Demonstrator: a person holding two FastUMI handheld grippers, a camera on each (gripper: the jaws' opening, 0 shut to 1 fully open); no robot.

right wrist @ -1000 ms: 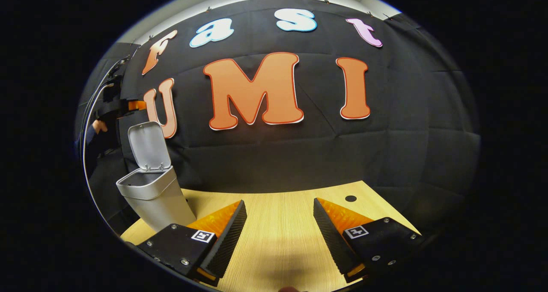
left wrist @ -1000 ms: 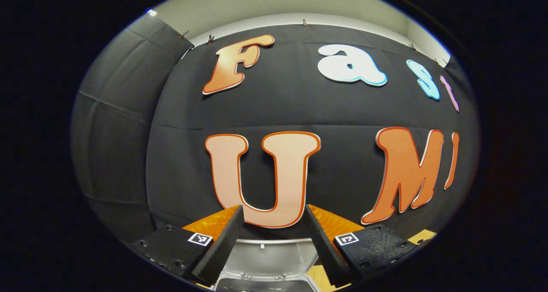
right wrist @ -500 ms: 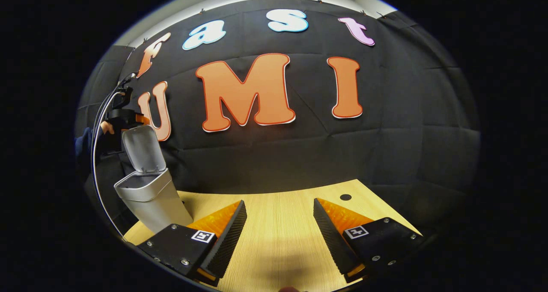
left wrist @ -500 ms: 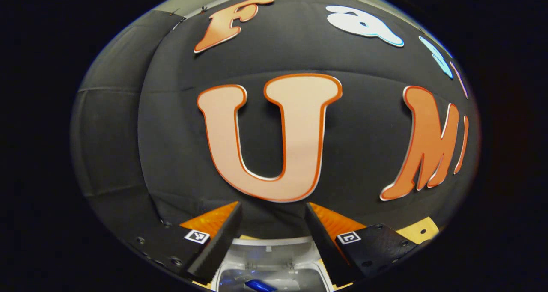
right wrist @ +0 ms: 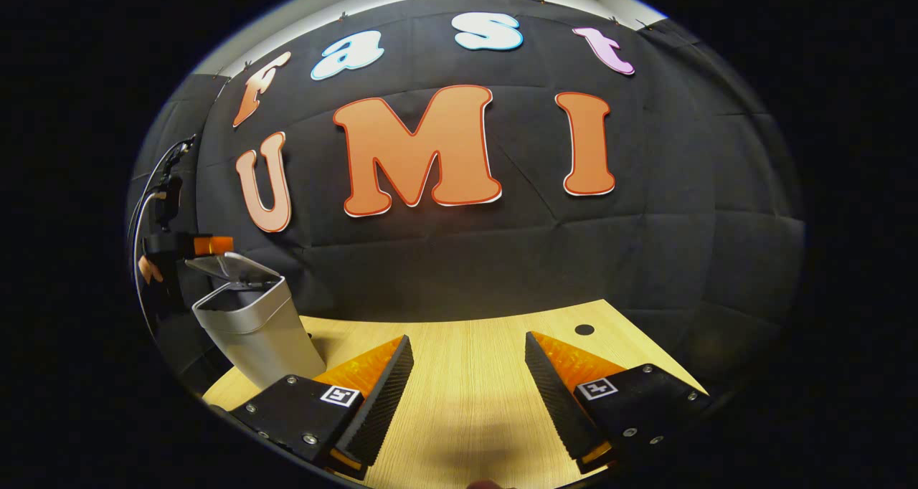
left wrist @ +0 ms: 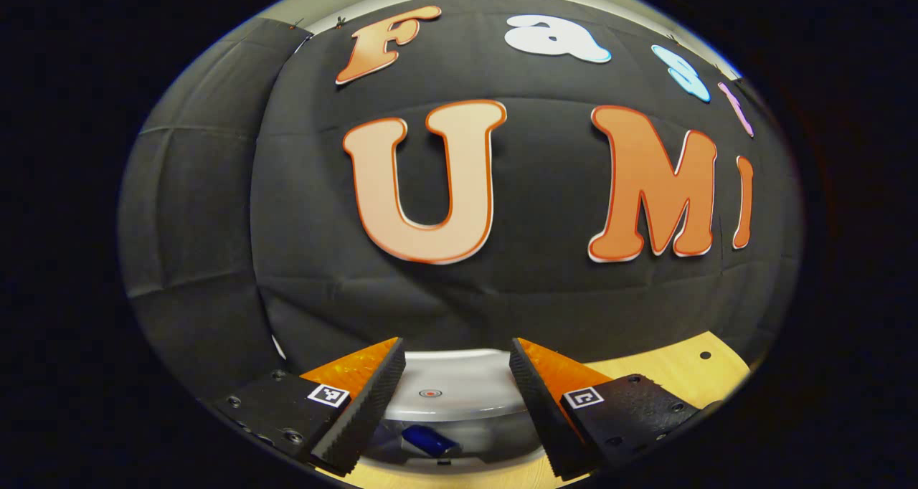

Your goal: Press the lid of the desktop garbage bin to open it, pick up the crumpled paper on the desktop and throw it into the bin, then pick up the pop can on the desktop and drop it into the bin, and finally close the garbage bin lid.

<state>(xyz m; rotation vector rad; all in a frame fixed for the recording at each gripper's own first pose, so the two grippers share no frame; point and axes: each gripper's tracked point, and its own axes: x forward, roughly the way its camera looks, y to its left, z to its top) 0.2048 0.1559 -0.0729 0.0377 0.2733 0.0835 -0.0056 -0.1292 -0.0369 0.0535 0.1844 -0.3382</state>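
my left hand-held gripper (left wrist: 457,374) spread over glossy grey plastic bin lid (left wrist: 450,388), half-lowered | right hand-held gripper (right wrist: 469,363) spread above wood-grain bench (right wrist: 466,403) | tapered silver bin (right wrist: 254,324)

The half-lowered lid (left wrist: 448,385) hides most of the blue can (left wrist: 428,439) inside the bin (right wrist: 254,324).

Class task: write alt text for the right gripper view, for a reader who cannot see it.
A silver desktop garbage bin stands at the left of a wooden desktop, its lid tilted partly open, with the left gripper just above it. In the foreground, the right gripper hangs open over bare wood.
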